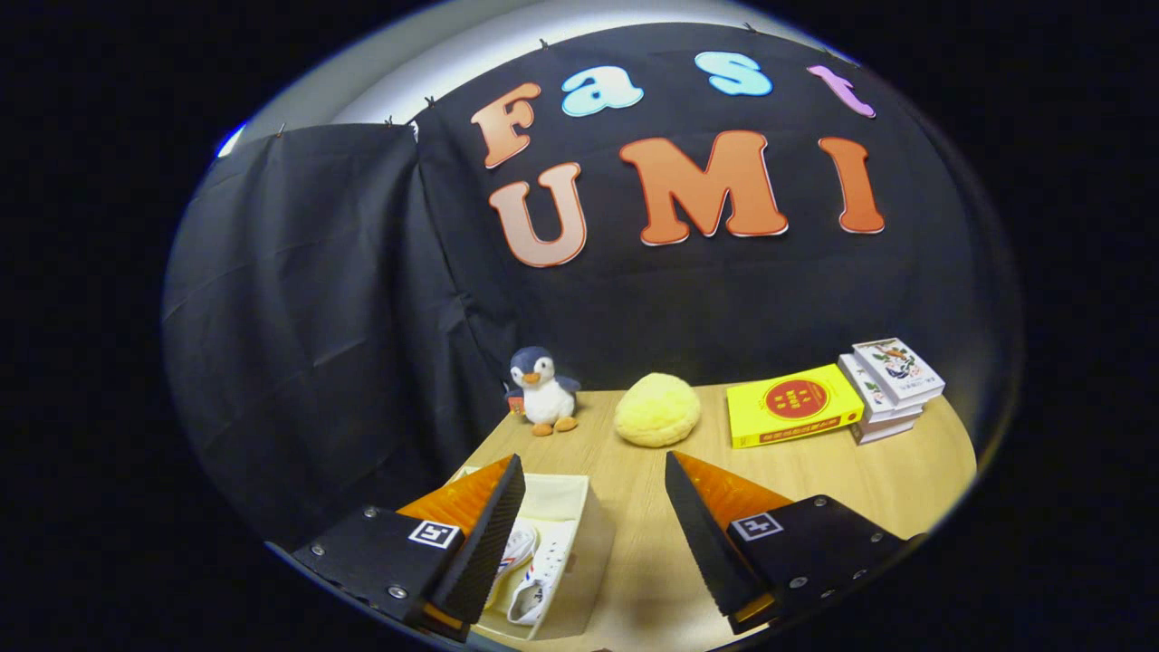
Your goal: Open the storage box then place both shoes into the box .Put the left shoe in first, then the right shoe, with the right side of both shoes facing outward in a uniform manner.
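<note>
Black cloth wall (299, 299) hangs at the far left and runs behind the whole scene.

Storage box (593, 534), near left on the wood surface (815, 471): open at the top, pale inside, sitting partly under the left finger. 2 white shoes (534, 566) lie inside it, side by side; coloured stripes show on the one further left. Which is the left shoe and which the right, cannot tell; part of both is hidden by the finger.

Gripper (593, 475) sits above the near edge of the surface with the jaws released, spread wide, nothing between them but bare wood. The left finger overlaps the box, the right finger stands over bare surface to the right of the box.

Toy penguin (541, 389) stands upright at the far edge, near the wall, beyond the left finger.

Yellow round cushion (656, 409) just right of the penguin, apart from it, far beyond the gap between the fingers.

Yellow book (792, 405) lies flat further right, red disc on its cover.

Stack of books (889, 385) at the far right, just beside the yellow book, at least 3 high, top one with a pictured cover.
</note>
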Available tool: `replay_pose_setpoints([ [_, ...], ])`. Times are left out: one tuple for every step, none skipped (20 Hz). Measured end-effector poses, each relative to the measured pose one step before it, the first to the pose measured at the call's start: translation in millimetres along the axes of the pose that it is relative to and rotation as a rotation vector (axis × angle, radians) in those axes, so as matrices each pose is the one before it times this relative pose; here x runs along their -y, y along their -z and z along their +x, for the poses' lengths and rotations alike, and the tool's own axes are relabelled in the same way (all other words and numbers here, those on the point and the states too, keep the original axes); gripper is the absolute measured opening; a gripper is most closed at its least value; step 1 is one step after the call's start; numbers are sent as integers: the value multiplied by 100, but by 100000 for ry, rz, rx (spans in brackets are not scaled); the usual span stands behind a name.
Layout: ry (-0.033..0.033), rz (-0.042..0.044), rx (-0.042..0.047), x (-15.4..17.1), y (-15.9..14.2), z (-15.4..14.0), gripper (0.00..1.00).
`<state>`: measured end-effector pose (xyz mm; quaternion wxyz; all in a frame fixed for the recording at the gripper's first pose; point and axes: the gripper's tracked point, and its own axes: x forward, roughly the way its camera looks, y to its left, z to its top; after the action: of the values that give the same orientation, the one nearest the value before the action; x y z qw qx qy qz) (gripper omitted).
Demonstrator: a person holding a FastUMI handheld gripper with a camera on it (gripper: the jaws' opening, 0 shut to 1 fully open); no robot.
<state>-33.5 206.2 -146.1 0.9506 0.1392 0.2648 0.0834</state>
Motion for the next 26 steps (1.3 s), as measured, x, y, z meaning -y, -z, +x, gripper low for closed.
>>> replay_pose_setpoints([
  [1083, -1256, 3754, 1288, -1317, -432, 94],
  [1192, -1722, 3420, 1292, -1208, -369, 95],
  [1466, -1431, 2603, 1444, -984, -500, 95],
  [1240, -1028, 2236, 1286, -868, -340, 95],
  [1270, -561, 2337, 1263, -1005, -250, 95],
  [1002, -127, 2600, 1131, -1015, -241, 95],
  [1076, 265, 2517, 1152, -1030, -284, 95],
  [581, 119, 2708, 1013, -979, -206, 95],
  [1115, -399, 2906, 1143, -1053, -100, 95],
  [1026, -1036, 2924, 1119, -929, -149, 95],
  [1290, -1128, 2484, 1041, -821, -40, 95],
  [1040, -800, 1771, 901, -607, -96, 95],
  [1007, -513, 1354, 767, -561, 68, 95],
  [608, -270, 840, 686, -348, 32, 95],
  [605, 29, 663, 607, -373, 97, 95],
  [211, 261, 746, 460, -326, 76, 95],
  [-27, 43, 1480, 281, -513, 64, 95],
  [-345, -592, 2334, 238, -565, 109, 95],
  [-329, -872, 2470, 251, -616, 120, 95],
  [-466, -899, 1923, 31, -467, 44, 95],
  [-147, -840, 931, 33, -130, -44, 95],
  [-170, -967, 802, -92, -340, -175, 95],
  [383, -851, 738, -4, -237, 48, 95],
  [295, -375, 892, 14, -273, 98, 95],
  [127, -31, 777, -78, -345, 93, 95],
  [-40, 366, 405, -6, -198, 43, 95],
])
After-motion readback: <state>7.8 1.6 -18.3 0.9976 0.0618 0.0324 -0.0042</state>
